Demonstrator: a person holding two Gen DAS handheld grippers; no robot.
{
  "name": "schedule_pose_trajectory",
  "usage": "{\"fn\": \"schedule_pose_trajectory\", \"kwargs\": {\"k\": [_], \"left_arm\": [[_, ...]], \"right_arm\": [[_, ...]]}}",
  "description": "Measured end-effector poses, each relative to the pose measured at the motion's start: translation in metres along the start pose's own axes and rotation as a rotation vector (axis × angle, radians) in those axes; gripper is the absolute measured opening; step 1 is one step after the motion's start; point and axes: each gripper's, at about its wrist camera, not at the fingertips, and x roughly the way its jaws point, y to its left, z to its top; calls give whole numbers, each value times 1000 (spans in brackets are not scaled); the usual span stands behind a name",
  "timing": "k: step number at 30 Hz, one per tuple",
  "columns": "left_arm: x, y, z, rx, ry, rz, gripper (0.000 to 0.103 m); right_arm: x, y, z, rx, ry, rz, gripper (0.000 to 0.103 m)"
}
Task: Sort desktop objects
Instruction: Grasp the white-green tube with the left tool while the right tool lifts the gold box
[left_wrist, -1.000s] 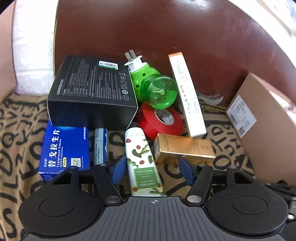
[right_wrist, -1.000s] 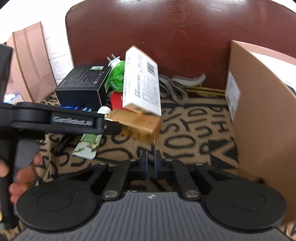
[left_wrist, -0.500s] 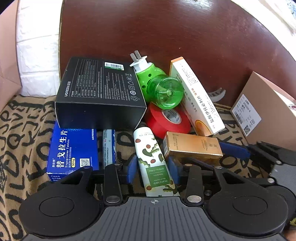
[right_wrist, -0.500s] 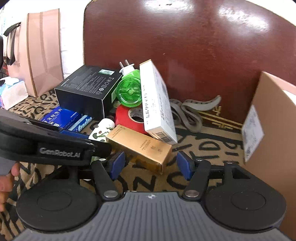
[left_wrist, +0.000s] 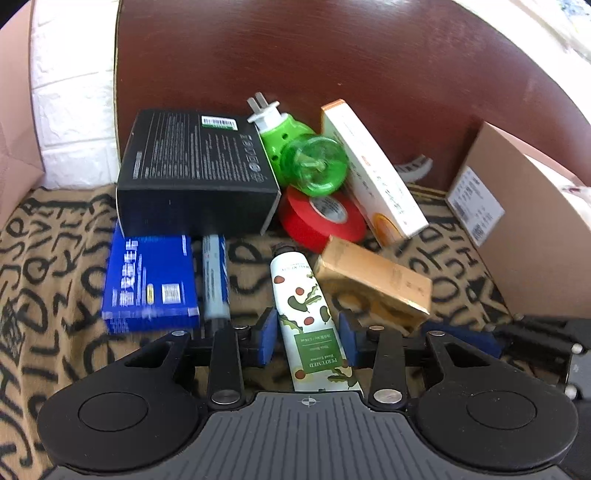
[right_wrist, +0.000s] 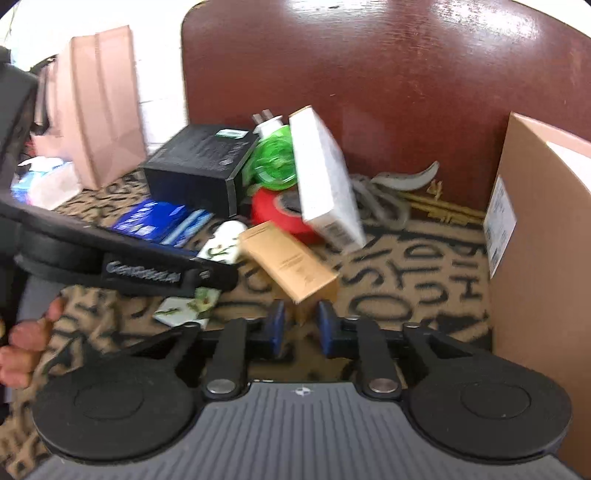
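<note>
A white hand cream tube (left_wrist: 308, 317) with a leaf print lies on the patterned cloth between the blue pads of my left gripper (left_wrist: 307, 341); the jaws stand around it with small gaps. A gold box (left_wrist: 373, 282) lies just right of it, tilted. In the right wrist view my right gripper (right_wrist: 300, 326) has closed in around the near corner of the gold box (right_wrist: 291, 267); contact is unclear. Behind lie a red tape roll (left_wrist: 321, 218), a green plug-in vaporizer (left_wrist: 303, 157), a white-orange box (left_wrist: 373, 173), a black box (left_wrist: 195, 166) and a blue medicine box (left_wrist: 149, 282).
A cardboard box (right_wrist: 543, 236) stands at the right. A dark red chair back (left_wrist: 332, 59) closes the rear. A pink paper bag (right_wrist: 99, 107) stands at the left. Grey straps (right_wrist: 391, 188) lie behind the pile. A blue-white tube (left_wrist: 214, 277) lies beside the blue box.
My left gripper has moved forward around the hand cream tube. My right gripper opened, then narrowed around the gold box corner, and the gold box has tilted.
</note>
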Motion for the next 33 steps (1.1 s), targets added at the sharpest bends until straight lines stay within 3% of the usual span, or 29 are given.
{"fn": "schedule_pose_trajectory", "kwargs": {"k": [3, 7, 8, 9, 10, 12, 17, 19, 20, 26, 33], "left_arm": [[-10, 1, -9, 8, 10, -19, 34], [-14, -3, -15, -31, 8, -20, 35], [-13, -3, -14, -34, 8, -17, 34], [-12, -2, -13, -35, 5, -15, 44], [-13, -2, -15, -33, 4, -16, 45], [-14, -1, -13, -27, 1, -16, 49], [-12, 1, -12, -22, 1, -20, 49], [-12, -2, -12, 3, 1, -12, 42], [-12, -3, -13, 14, 2, -3, 32], [-22, -13, -22, 45, 25, -23, 31], [-53, -31, -56, 114, 63, -64, 31]], "right_arm": [[-13, 15, -10, -32, 5, 70, 20], [-16, 18, -6, -85, -36, -18, 28], [-14, 16, -2, -84, -41, -38, 42], [-13, 13, 1, -86, -50, -49, 58], [-9, 10, 4, -94, -54, -59, 59], [-1, 4, 9, -103, -56, -70, 59], [21, -6, 15, -79, -36, -33, 59], [27, -9, 13, -51, -10, 2, 53], [28, -9, 12, -37, 2, 8, 49], [2, 3, -2, -6, 18, -28, 41], [-47, 14, -39, 83, 63, -50, 40]]}}
